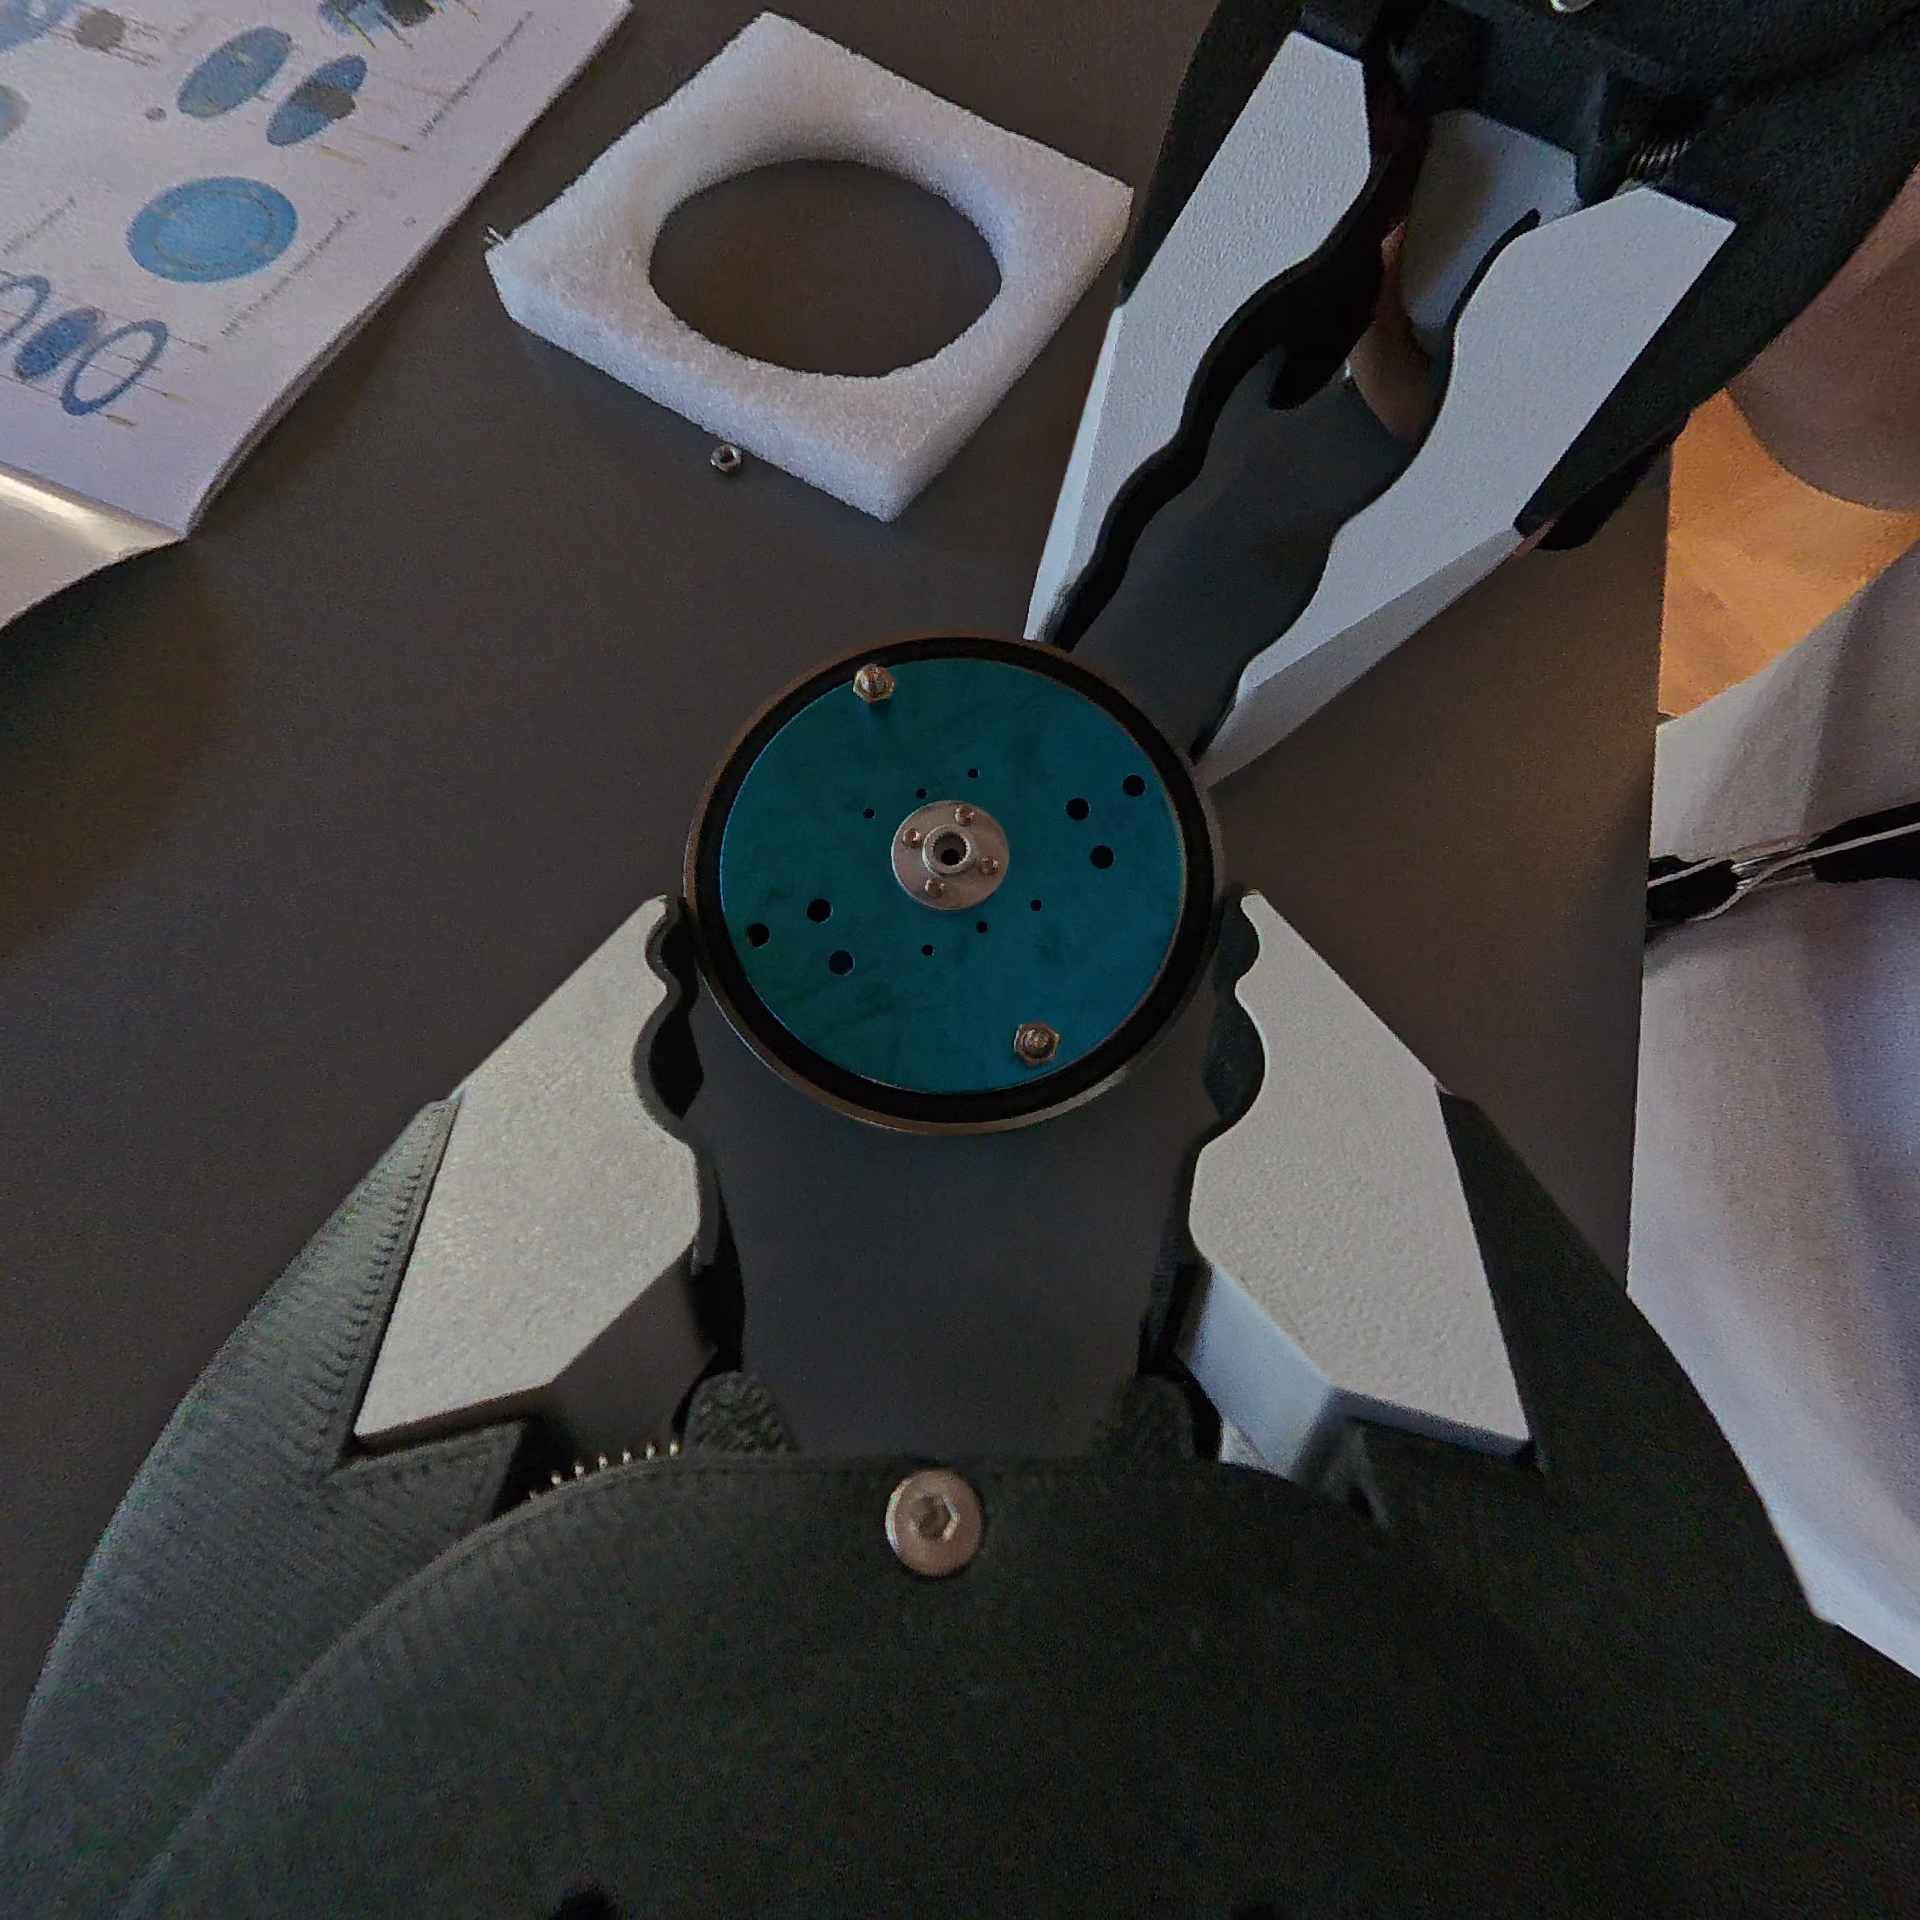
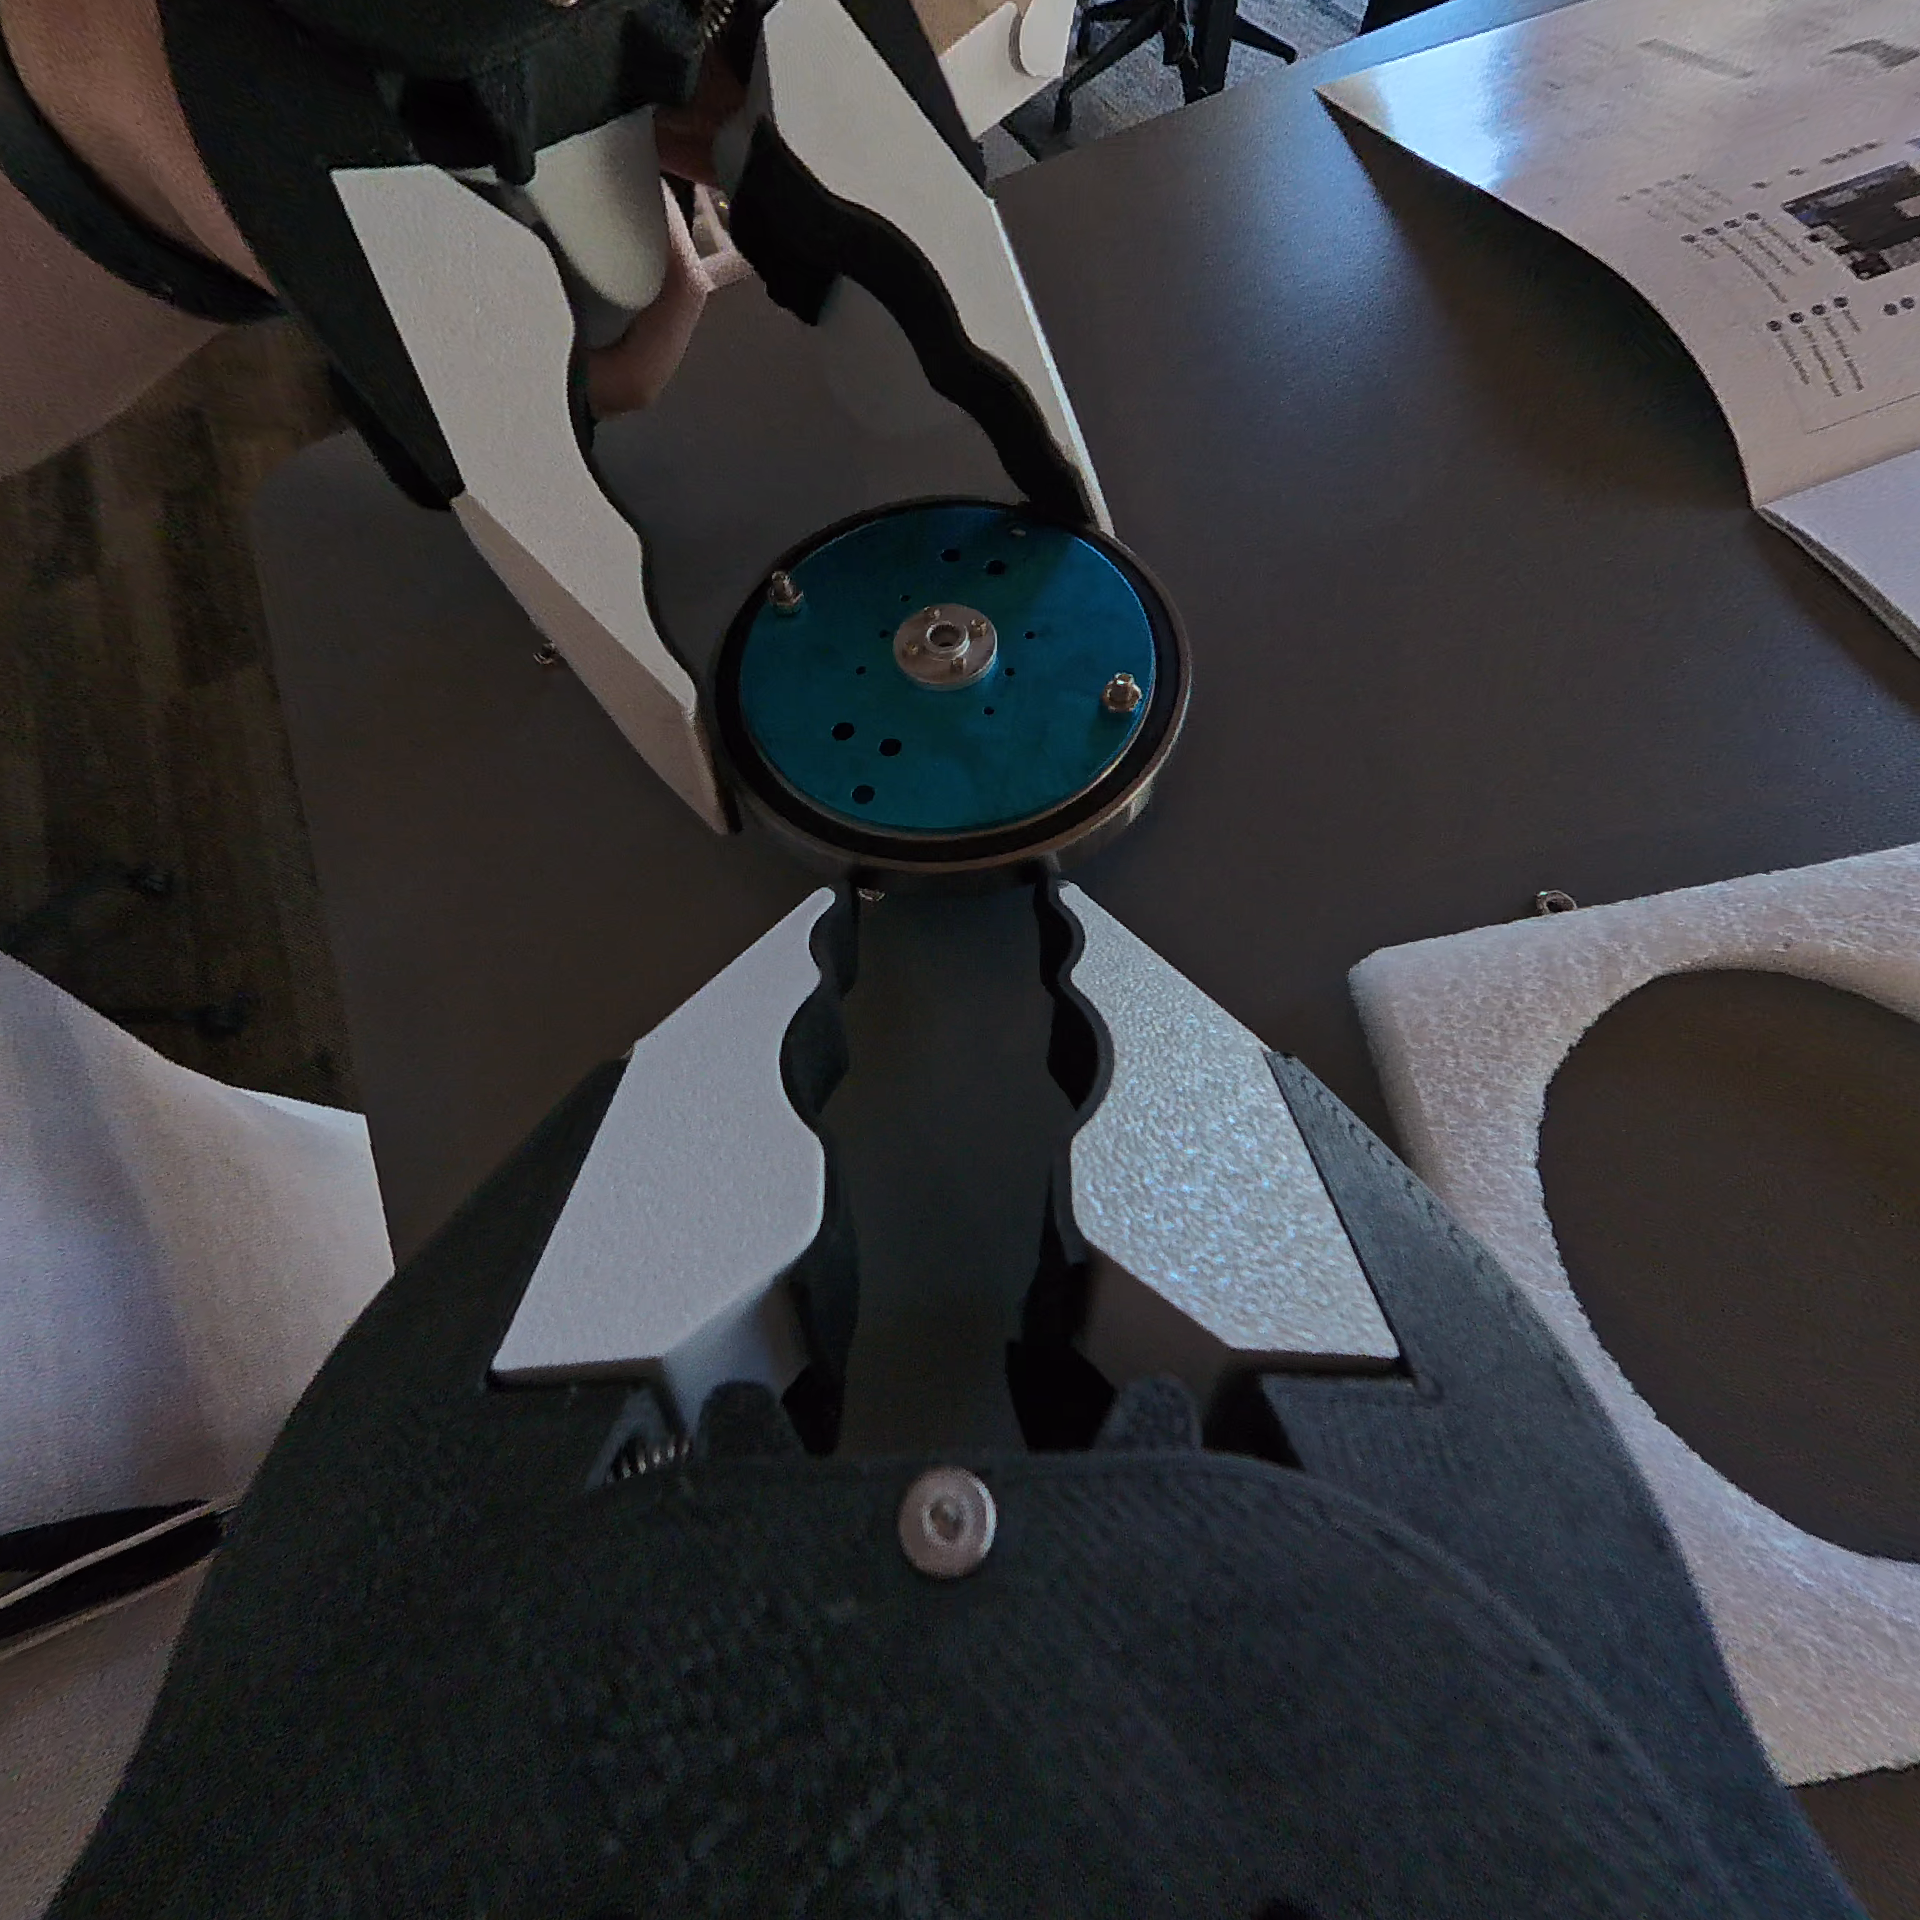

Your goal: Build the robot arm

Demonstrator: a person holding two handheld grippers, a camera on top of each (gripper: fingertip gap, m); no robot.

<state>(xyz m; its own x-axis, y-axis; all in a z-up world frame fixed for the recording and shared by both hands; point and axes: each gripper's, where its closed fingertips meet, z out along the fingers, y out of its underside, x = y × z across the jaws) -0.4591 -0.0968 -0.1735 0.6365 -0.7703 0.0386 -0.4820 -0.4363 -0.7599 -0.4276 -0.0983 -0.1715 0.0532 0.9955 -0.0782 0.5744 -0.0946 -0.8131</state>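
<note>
A round teal plate (image 1: 1039, 935) in a black ring, with a silver hub and two brass nuts on studs, lies on the dark grey table (image 1: 364, 831). My left gripper (image 1: 953, 909) is shut on the plate, with one fingertip against each side of its rim. It also shows in the right wrist view (image 2: 894, 655), clamped around the plate (image 2: 935, 748). My right gripper (image 2: 940, 899) is open with a narrow gap. Its tips sit at the plate's near rim and hold nothing. It also shows in the left wrist view (image 1: 1138, 691).
A white foam square (image 1: 582, 281) with a round hole lies beyond the plate, and it also shows in the right wrist view (image 2: 1455, 1039). A loose nut (image 1: 719, 455) lies beside it. Printed sheets (image 1: 260, 260) lie at the far left. A person in white (image 1: 1766, 1143) stands at the table's edge. It is some 10 cm from my right tips to the loose nut (image 1: 719, 455).
</note>
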